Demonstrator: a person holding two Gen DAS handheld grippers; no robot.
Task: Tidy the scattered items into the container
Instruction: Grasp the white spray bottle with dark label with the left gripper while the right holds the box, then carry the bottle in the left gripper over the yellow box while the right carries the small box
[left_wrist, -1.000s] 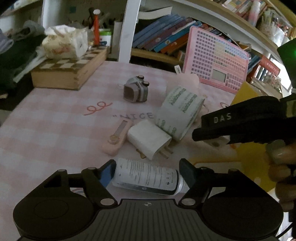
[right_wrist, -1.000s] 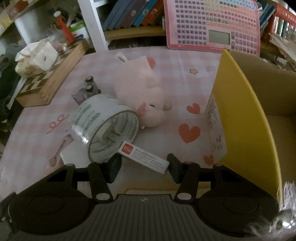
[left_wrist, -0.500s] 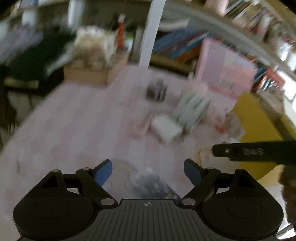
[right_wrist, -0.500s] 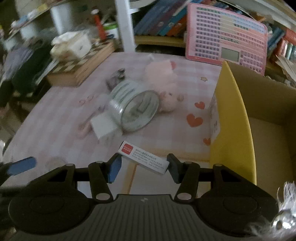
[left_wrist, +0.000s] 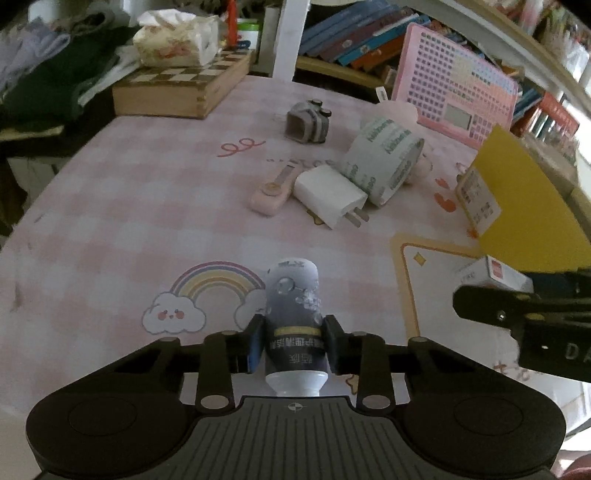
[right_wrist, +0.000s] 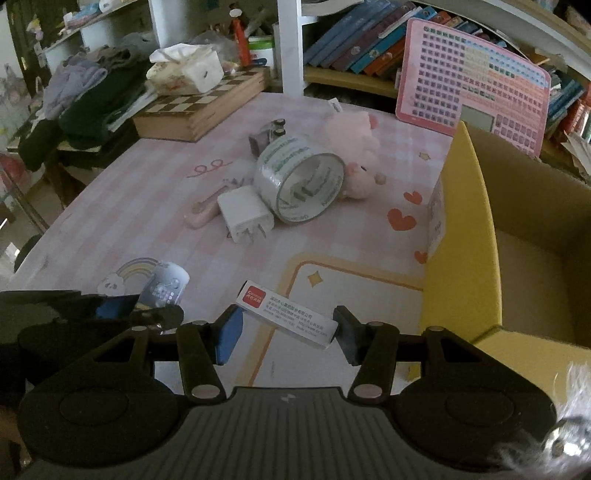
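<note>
We have the left gripper (left_wrist: 293, 345) clenched on the dark tube (left_wrist: 294, 314), which juts forward between its jaws, and the right gripper (right_wrist: 286, 326) grasping the small white box (right_wrist: 286, 314) crosswise. Both seem lifted, so we judge the carry is under way. Next, both loads must swing to the right gripper's right, over the yellow box (right_wrist: 465, 236), before letting go.

We see the charger (left_wrist: 330, 196) mid-tabletop (left_wrist: 110, 229), tape roll (left_wrist: 382, 158) touching its right side, utility knife (left_wrist: 272, 190) just left. Box (right_wrist: 476, 236) sits at right edge; chessboard case (left_wrist: 181, 86) far left, tissue pack (left_wrist: 175, 37) on it.
</note>
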